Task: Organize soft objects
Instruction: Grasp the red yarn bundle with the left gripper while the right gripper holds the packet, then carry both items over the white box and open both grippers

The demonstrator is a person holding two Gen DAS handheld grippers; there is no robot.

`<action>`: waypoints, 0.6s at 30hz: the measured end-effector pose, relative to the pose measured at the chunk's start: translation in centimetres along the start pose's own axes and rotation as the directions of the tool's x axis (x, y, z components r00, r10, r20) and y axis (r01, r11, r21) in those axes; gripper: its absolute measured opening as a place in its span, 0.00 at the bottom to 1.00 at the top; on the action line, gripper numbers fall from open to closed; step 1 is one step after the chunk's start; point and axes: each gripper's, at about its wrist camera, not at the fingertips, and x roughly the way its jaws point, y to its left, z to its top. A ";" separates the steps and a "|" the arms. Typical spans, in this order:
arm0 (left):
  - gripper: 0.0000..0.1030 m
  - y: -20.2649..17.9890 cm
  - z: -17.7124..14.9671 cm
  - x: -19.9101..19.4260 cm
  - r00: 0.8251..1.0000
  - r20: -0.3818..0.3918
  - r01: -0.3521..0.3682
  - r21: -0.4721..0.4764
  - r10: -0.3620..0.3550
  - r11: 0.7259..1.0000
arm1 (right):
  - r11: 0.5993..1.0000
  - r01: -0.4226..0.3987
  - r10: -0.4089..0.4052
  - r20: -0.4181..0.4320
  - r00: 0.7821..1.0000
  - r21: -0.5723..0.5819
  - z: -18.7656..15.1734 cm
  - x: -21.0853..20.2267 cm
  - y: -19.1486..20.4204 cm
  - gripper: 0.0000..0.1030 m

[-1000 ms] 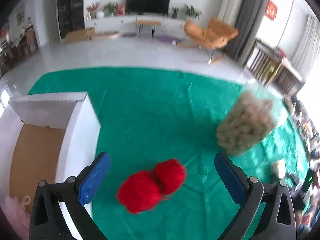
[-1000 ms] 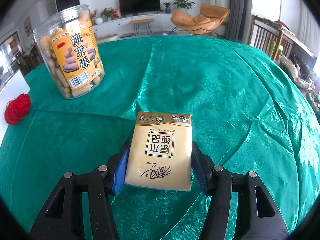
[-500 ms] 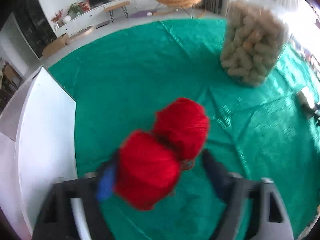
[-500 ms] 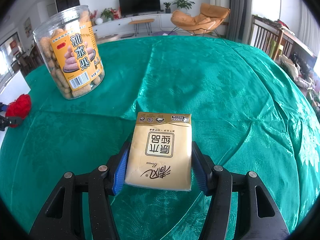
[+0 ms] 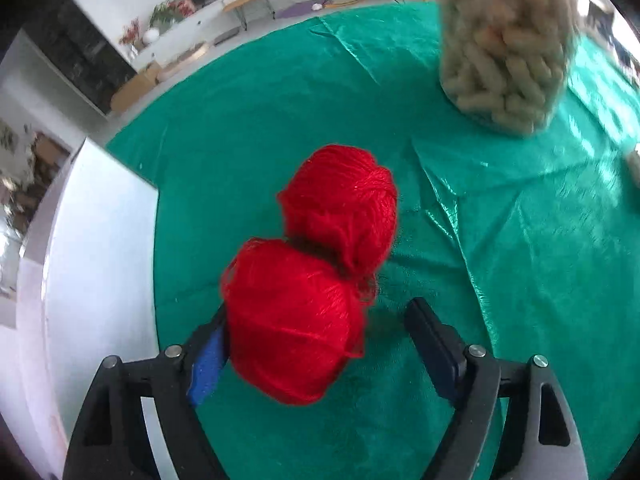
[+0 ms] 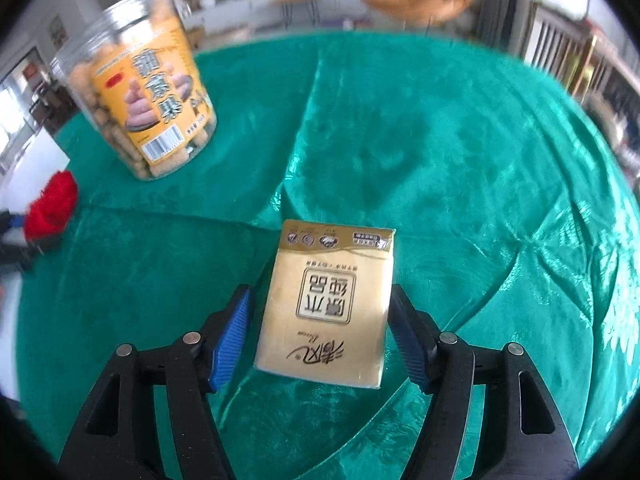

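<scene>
The snack jar (image 6: 138, 92) at far left on the green cloth (image 6: 460, 168) carries a yellow label with Chinese characters and a barcode. The tissue pack (image 6: 330, 304) also bears Chinese print. The right gripper (image 6: 320, 340) is opening, its left pad clear of the pack. The left gripper (image 5: 316, 354) is opening around the nearer red yarn ball (image 5: 294, 320); its right pad stands clear. A white box (image 5: 92, 248) is cut off at left.

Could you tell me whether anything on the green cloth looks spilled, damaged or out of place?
Nothing looks spilled or damaged. The snack jar stands upright, closed and full, the tissue pack lies flat and intact, and the red yarn balls are wound, with only loose fuzz.
</scene>
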 end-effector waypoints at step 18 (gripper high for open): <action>0.41 8.1 5.5 -11.5 0.966 0.235 0.192 -0.365 -0.110 0.911 | 0.991 0.005 0.019 0.179 0.984 -0.135 16.3 -11.5 8.0 0.52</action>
